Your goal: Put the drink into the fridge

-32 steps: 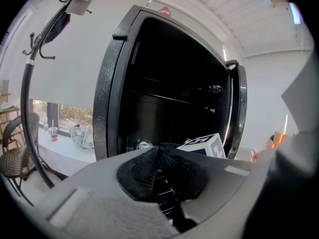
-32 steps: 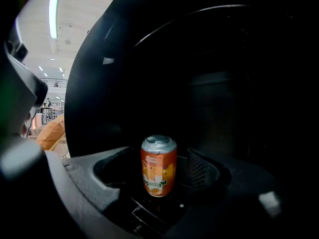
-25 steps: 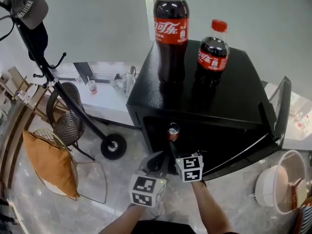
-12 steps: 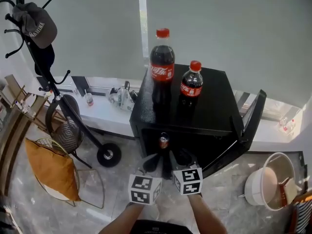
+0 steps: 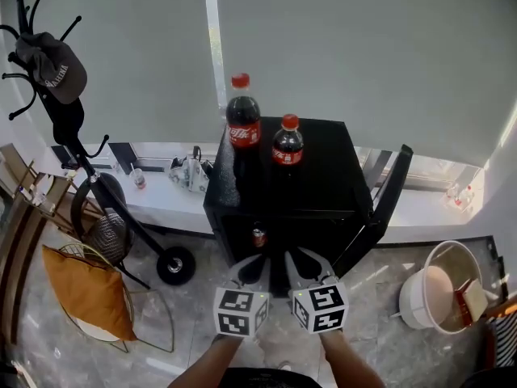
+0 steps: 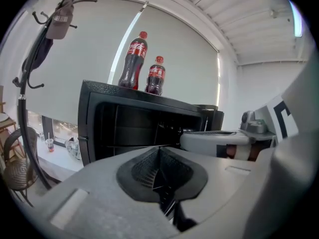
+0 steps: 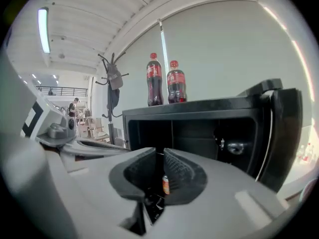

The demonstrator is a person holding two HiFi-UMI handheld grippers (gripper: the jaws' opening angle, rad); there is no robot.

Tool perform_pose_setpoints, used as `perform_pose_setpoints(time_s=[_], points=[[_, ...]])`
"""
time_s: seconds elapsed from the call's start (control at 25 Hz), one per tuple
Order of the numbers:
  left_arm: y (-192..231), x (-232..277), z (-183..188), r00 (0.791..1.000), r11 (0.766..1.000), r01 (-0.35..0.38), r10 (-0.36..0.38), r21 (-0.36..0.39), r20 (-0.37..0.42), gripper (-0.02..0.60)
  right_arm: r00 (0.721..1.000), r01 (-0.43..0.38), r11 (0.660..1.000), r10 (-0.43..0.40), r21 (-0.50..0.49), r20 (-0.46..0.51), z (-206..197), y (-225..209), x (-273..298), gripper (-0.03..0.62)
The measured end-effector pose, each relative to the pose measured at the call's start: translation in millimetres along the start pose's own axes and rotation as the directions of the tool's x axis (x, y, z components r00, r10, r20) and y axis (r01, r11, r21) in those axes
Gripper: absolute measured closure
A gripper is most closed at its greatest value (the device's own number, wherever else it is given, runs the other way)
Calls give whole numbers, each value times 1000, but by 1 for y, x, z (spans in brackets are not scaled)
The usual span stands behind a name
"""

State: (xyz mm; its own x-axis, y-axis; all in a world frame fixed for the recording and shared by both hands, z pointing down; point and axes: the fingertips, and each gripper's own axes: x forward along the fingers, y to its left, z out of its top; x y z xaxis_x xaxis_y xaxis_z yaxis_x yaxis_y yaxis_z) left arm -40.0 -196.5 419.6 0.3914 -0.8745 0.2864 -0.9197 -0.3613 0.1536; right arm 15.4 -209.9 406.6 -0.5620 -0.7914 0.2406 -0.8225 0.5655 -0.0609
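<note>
Head view: from high above and a little back, facing forward and steeply down onto the top of the black fridge point(image 5: 323, 172). Far enough off to take in floor, a coat rack point(image 5: 175, 265) at left and the open door point(image 5: 386, 200) at right.

Left gripper view: low and close, off the fridge's left front corner, with the tall bottle point(image 6: 134, 59) and short bottle point(image 6: 155, 76) seen from below.

Right gripper view: equally low, facing squarely into the open compartment.

Shared by all three: both bottles, coat rack, fridge front. Shared by head and right gripper views only: the can point(image 7: 165, 184) inside.
</note>
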Motion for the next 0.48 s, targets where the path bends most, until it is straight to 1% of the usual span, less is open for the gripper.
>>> perform_pose_setpoints(time_s=[0.2,0.48], points=[[-12,-9,8,1000,1000,12,-12,1,-3,578,1000,-12,1000,12,-5,-3,11,8,-21,572],[-21,-13,8,1000,1000,17,-17,4,-16,578,999,-28,999,28,-18,-15,13,16,-33,582]])
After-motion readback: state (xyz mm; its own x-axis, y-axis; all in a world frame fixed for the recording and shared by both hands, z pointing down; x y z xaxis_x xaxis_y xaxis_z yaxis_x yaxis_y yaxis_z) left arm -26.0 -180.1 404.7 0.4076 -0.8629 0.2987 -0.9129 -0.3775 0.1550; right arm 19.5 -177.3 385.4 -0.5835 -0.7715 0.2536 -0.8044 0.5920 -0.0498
